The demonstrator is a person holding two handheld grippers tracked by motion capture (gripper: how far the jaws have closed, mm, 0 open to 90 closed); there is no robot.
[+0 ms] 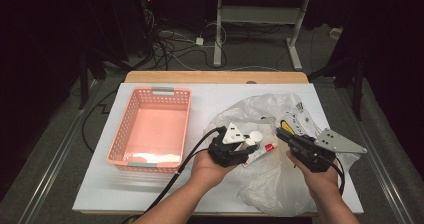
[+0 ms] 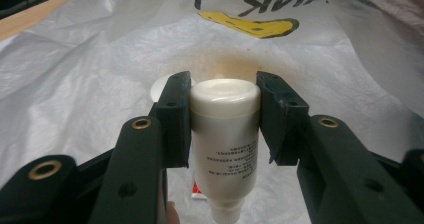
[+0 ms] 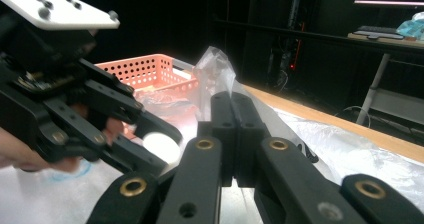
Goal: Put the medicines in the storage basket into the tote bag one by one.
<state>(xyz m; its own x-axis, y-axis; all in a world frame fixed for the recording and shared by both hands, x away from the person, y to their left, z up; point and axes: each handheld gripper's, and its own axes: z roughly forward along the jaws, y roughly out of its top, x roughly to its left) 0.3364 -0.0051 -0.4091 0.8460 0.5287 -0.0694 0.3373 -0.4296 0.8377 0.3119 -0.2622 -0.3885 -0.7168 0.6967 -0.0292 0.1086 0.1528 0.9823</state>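
A: White plastic bottle (image 2: 225, 139) is clamped in the left tongs (image 2: 225, 119), jaws closed snug on both sides just under its rounded end. It's lifted just above the plastic bag (image 1: 272, 176), in the middle of the counter (image 1: 210, 91).

B: Right tongs (image 3: 233, 134)?

A: Jaws pressed fully together, pinching a fold of the bag film so it stands up in a peak. Looks like it's holding the bag steady while the left pulls things out.

B: Progress?

A: My read: emptying the bag into the pink basket (image 1: 150, 129). The bottle is out of the bag but not over the basket yet. The basket looks nearly empty; something pale lies along its near wall, can't tell what. A white tube with a red cap (image 1: 261, 151) sits on the bag near the bottle, not picked up. So carrying and dropping the bottle is left, plus that tube at least.

B: Materials?

A: Bottle is smooth, glossy, cylindrical, with small dark print on the side, narrowing at the end near the camera. Bag is thin, crinkly, translucent film with black lettering and a yellow mark. Basket is rigid plastic, rectangular, perforated walls, grey handles. Counter is matte white with a wood edge at the far side.
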